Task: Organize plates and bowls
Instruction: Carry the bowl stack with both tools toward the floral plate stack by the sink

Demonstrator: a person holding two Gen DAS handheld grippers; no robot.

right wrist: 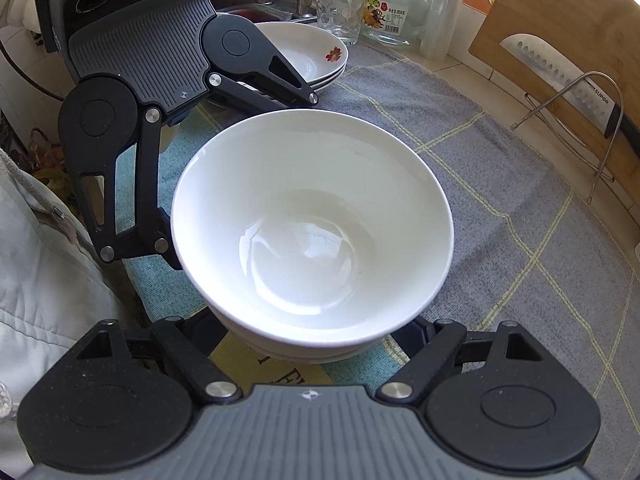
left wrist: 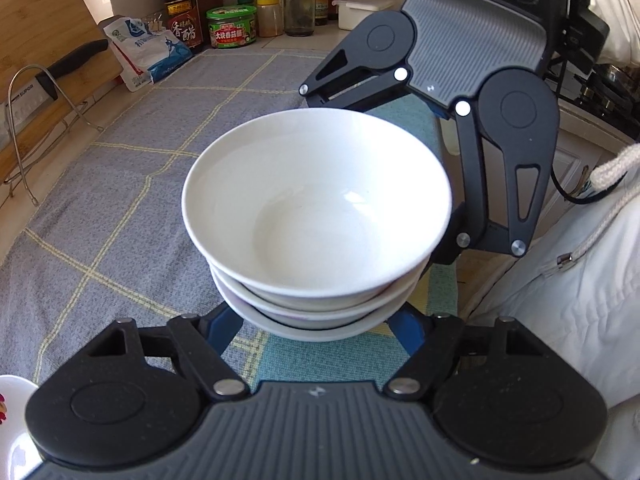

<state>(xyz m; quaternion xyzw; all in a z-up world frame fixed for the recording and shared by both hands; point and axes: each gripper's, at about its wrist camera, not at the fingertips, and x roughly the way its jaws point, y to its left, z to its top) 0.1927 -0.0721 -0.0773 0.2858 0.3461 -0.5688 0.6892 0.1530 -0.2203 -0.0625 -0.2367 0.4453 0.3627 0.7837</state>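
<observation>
A stack of three white bowls (left wrist: 316, 216) stands on the grey checked cloth (left wrist: 120, 184); it also shows in the right wrist view (right wrist: 312, 232). My left gripper (left wrist: 316, 320) is wide open, its fingers reaching under both sides of the stack's base. My right gripper (right wrist: 312, 344) is wide open on the opposite side, fingers around the base; their tips are hidden under the bowls. Each gripper appears across the stack in the other's view. A stack of white plates with a red flower (right wrist: 316, 56) sits behind the left gripper.
Bottles and jars (left wrist: 232, 26) line the back wall. A cutting board with a knife in a wire rack (right wrist: 576, 80) stands at the side. A glass (right wrist: 340, 8) and a jar (right wrist: 396, 4) stand near the plates. The person's white jacket (left wrist: 560, 280) is close by.
</observation>
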